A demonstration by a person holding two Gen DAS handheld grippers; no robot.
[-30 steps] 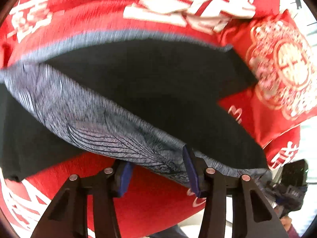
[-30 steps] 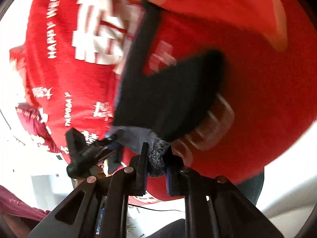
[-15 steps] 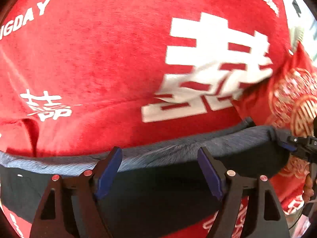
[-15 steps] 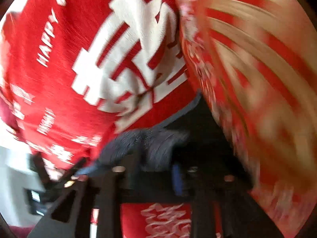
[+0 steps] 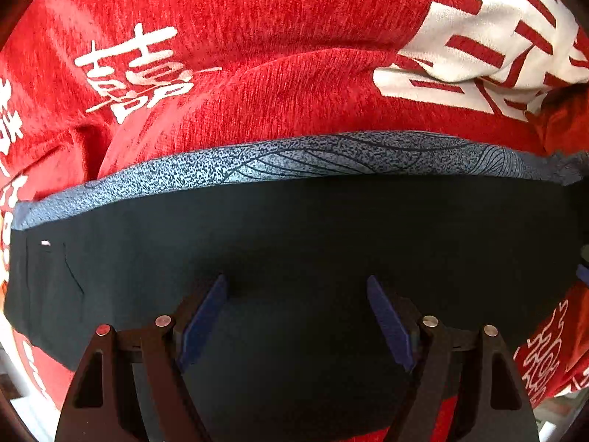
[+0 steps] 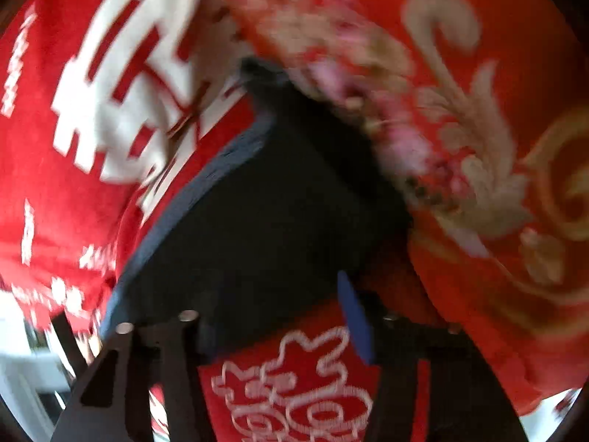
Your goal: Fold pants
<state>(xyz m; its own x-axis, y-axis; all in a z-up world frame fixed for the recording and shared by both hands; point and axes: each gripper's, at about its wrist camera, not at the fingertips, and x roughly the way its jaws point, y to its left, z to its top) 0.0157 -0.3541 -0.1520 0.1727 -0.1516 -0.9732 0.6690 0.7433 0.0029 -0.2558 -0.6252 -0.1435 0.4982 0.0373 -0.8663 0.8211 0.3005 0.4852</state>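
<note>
Released since a second ago: left tongs (image 5: 296, 318) now spread, hovering over black pants (image 5: 294, 243) laid flat on red bedspread (image 5: 239, 55), grey patterned band (image 5: 294, 156) along far edge. Right tongs (image 6: 281, 328) also spread, view blurred, pants (image 6: 265, 202) beside embroidered red pillow (image 6: 478, 129).

A red bedspread (image 5: 257, 37) with white characters fills the background, beside a red embroidered cushion (image 6: 478, 147).

Left gripper (image 5: 296, 307) spread wide over pants (image 5: 294, 243) on red blanket (image 5: 257, 55)
</note>
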